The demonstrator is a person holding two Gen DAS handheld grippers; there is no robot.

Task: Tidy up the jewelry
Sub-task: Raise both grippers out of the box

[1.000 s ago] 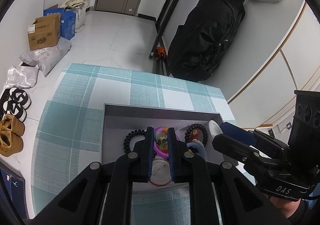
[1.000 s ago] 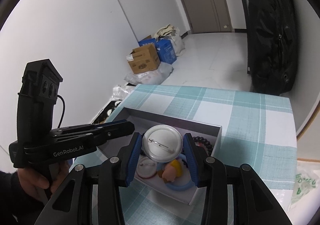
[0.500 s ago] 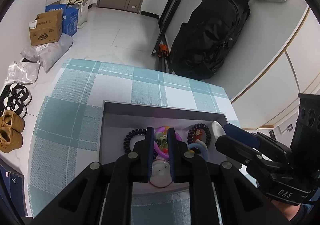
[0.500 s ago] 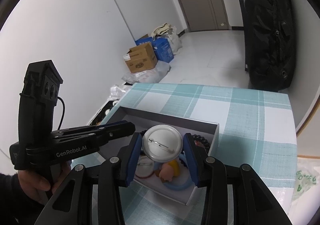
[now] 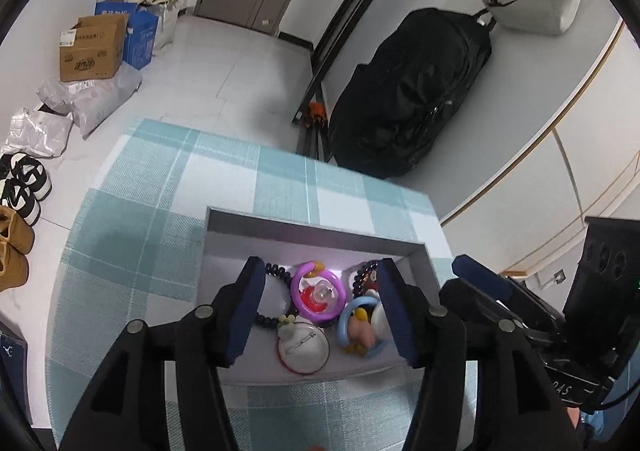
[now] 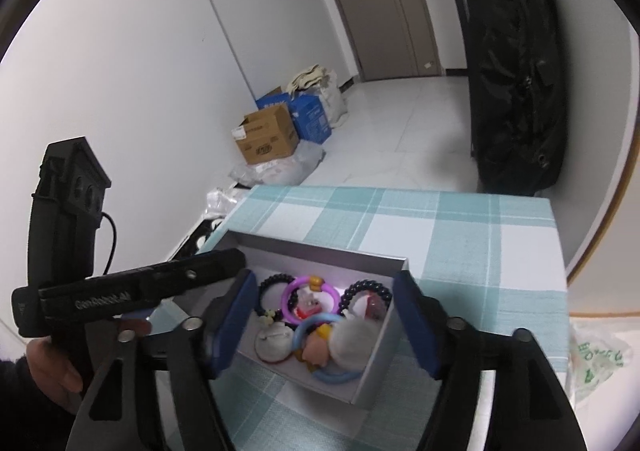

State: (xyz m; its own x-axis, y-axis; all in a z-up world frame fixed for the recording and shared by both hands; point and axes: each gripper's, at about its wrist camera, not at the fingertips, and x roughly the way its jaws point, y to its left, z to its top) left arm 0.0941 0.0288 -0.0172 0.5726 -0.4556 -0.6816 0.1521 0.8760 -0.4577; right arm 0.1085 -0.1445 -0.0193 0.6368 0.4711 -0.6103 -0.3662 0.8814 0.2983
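A grey open box (image 5: 312, 235) (image 6: 320, 247) on the checked cloth holds a purple ring (image 5: 318, 295), black bead bracelets (image 5: 276, 275), a blue ring with a pink charm (image 5: 358, 327) and a round white badge (image 5: 304, 349). My left gripper (image 5: 320, 311) hovers over the box, its jaws opening with nothing gripped between them. My right gripper (image 6: 326, 325) is also opening above the box. A second white badge (image 6: 352, 343), blurred, lies free among the items at the box's right end, below the pads. Each gripper appears at the side of the other's view.
The teal checked tablecloth (image 5: 132, 235) covers the table around the box. A large black bag (image 5: 408, 99) leans on the wall beyond. Cardboard and blue boxes (image 5: 92, 51), parcels and shoes (image 5: 16, 227) lie on the floor at left. A plastic bag (image 6: 596, 355) sits at right.
The right gripper's jaws have spread and the white badge they held has dropped into the box. The left gripper's jaws, shut before, now stand apart.
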